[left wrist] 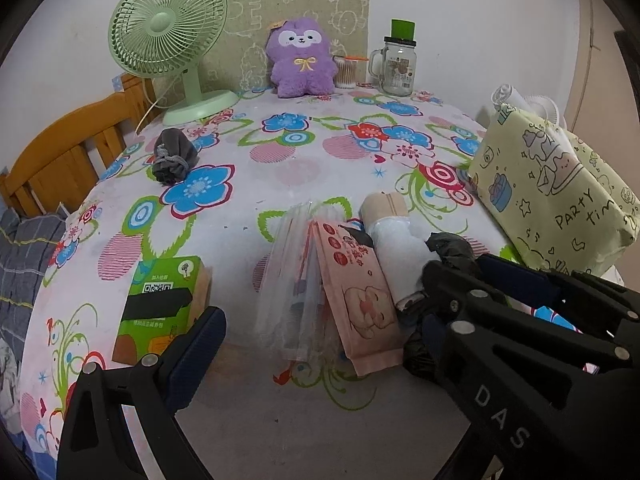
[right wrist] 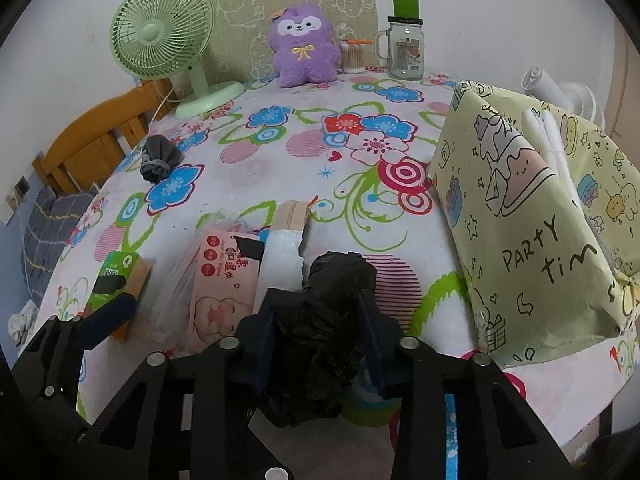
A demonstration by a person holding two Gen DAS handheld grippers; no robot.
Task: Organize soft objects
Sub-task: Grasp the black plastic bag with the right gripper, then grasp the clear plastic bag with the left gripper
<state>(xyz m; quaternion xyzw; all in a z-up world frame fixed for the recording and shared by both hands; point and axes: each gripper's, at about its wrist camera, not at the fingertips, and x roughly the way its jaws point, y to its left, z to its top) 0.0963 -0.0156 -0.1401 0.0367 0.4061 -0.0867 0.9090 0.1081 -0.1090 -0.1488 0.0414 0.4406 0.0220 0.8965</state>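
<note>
The crumpled black plastic bag (right wrist: pixel 324 320) sits on the floral tablecloth (right wrist: pixel 288 160), near edge, just right of the pink wipes pack (right wrist: pixel 224 284), and the right gripper (right wrist: pixel 320 344) is clamped on it, pads pressing both sides. The left gripper (left wrist: pixel 320 312) hangs spread wide, nothing gripped, over the wipes.

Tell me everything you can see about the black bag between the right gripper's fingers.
The black bag is crumpled, thin, glossy plastic, bunched into a soft lump with wrinkles and loose folds. It lies low on the flowered tablecloth near the front edge. The right gripper has its two blue pads against the bag's sides, pinching it. Its top end touches the white roll beside the pink wipes pack. What is inside, if anything, cannot be seen.
</note>
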